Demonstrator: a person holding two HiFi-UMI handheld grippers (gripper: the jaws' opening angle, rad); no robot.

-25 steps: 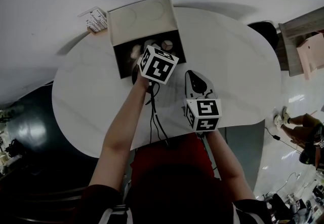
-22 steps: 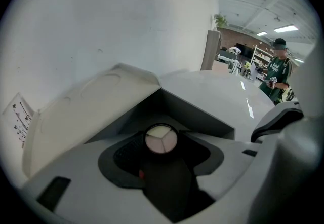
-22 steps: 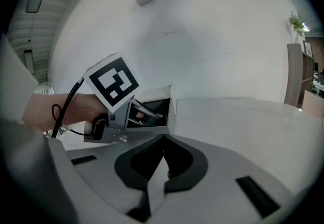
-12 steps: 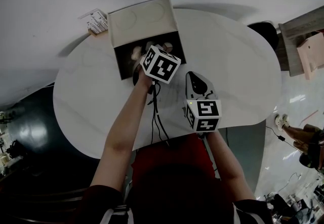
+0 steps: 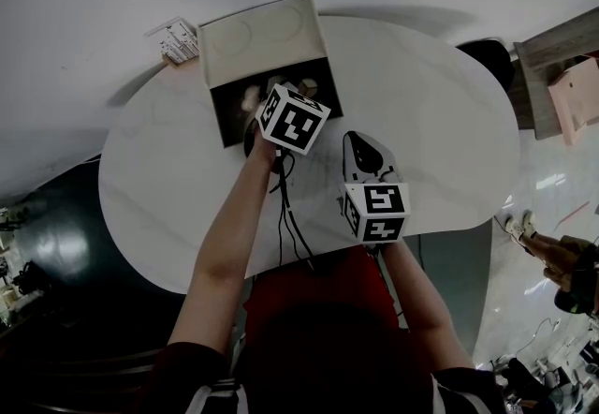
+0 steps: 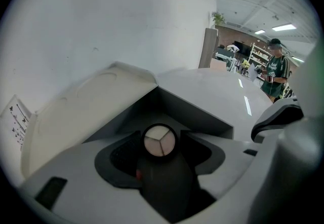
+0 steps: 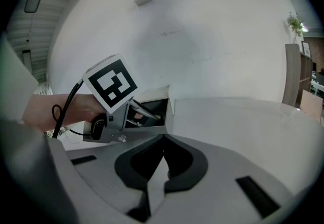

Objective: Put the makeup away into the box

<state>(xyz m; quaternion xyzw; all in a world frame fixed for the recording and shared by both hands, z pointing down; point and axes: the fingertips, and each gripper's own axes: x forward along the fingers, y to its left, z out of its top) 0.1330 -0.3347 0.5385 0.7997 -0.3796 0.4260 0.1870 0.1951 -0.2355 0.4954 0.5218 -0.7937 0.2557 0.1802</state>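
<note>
Left gripper (image 6: pixel 161 154) grips a round three-shade compact (image 6: pixel 160 140) at the box (image 6: pixel 198 114).

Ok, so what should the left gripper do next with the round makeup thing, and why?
Probably dip a little lower and open. The left hand-held gripper is shut on the round makeup compact, which is right at the mouth of the open box, so letting go there should drop it inside.

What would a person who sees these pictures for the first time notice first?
The eye goes first to the left gripper, shut on a dark round makeup compact with a pale three-part top, held right at the open box on the white table. Next comes the right gripper, jaws together and empty, over the table nearer the person.
</note>
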